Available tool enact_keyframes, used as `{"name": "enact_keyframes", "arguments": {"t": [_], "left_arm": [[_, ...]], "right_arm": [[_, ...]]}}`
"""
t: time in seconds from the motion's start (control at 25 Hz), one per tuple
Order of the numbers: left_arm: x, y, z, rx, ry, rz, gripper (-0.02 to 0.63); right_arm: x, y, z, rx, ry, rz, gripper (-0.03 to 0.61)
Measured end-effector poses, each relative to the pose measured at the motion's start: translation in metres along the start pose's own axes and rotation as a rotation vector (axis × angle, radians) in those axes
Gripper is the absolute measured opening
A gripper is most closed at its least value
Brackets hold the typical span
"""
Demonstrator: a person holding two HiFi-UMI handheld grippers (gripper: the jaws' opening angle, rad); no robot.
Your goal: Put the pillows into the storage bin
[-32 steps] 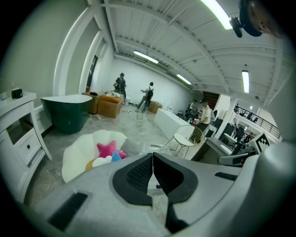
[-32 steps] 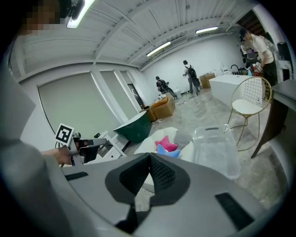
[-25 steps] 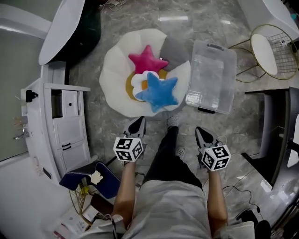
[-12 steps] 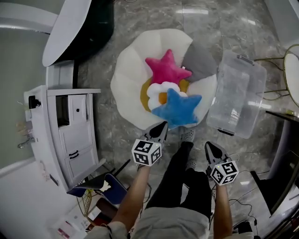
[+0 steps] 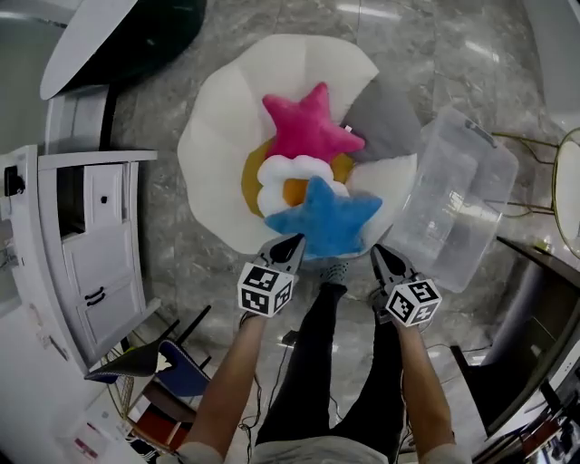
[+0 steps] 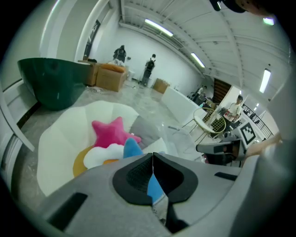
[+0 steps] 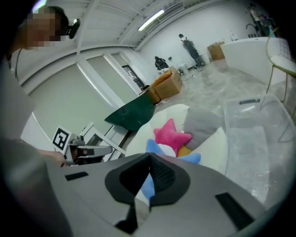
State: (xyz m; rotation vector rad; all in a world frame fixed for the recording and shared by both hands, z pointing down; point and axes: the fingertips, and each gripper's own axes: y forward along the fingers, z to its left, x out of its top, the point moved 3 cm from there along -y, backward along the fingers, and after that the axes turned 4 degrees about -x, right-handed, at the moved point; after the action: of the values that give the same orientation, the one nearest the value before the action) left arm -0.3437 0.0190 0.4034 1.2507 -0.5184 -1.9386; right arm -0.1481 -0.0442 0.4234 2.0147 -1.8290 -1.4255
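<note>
A blue star pillow (image 5: 324, 217) lies at the front of a white shell-shaped cushion (image 5: 222, 118). Behind it sit a white flower pillow (image 5: 288, 179), a pink star pillow (image 5: 311, 129) and a grey pillow (image 5: 385, 127). The clear storage bin (image 5: 453, 204) stands tilted on the floor to the right of the cushion. My left gripper (image 5: 292, 243) is shut and holds nothing, its tip at the blue star's near left edge. My right gripper (image 5: 381, 254) is also shut and holds nothing, just off the star's near right point. The blue star (image 6: 132, 147) shows past the left jaws, the pink star (image 7: 170, 133) past the right.
A white drawer cabinet (image 5: 91, 236) lines the left side, with a dark green tub (image 5: 145, 27) beyond it. A wire chair (image 5: 566, 181) stands right of the bin. A blue bag (image 5: 177, 376) and cables lie near the person's legs.
Both grippers have moved forward to the near edge of the blue star pillow. The cushion and bin now appear closer and larger in the head view.
</note>
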Motion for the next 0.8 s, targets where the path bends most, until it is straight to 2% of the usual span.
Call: {"name": "enact_keyframes", "arguments": {"t": [0.08, 0.28, 0.48, 0.68, 0.8], "left_arm": [[-0.022, 0.005, 0.015, 0.012, -0.014, 0.019, 0.011], [-0.063, 0.006, 0.054, 0.075, -0.036, -0.003, 0.011], [-0.101, 0.010, 0.071, 0.156, -0.130, -0.104, 0.011], [-0.129, 0.026, 0.070, 0.182, -0.098, -0.174, 0.012], [-0.153, 0.041, 0.065, 0.183, -0.067, -0.202, 0.012]], "right_arm": [[-0.009, 0.023, -0.023, -0.006, 0.023, 0.012, -0.002], [-0.028, 0.065, -0.055, 0.036, -0.031, 0.020, -0.002], [-0.036, 0.088, -0.069, 0.122, -0.139, 0.049, -0.003], [-0.047, 0.095, -0.086, 0.239, -0.206, 0.050, -0.002], [-0.065, 0.098, -0.104, 0.287, -0.243, 0.073, 0.043]]}}
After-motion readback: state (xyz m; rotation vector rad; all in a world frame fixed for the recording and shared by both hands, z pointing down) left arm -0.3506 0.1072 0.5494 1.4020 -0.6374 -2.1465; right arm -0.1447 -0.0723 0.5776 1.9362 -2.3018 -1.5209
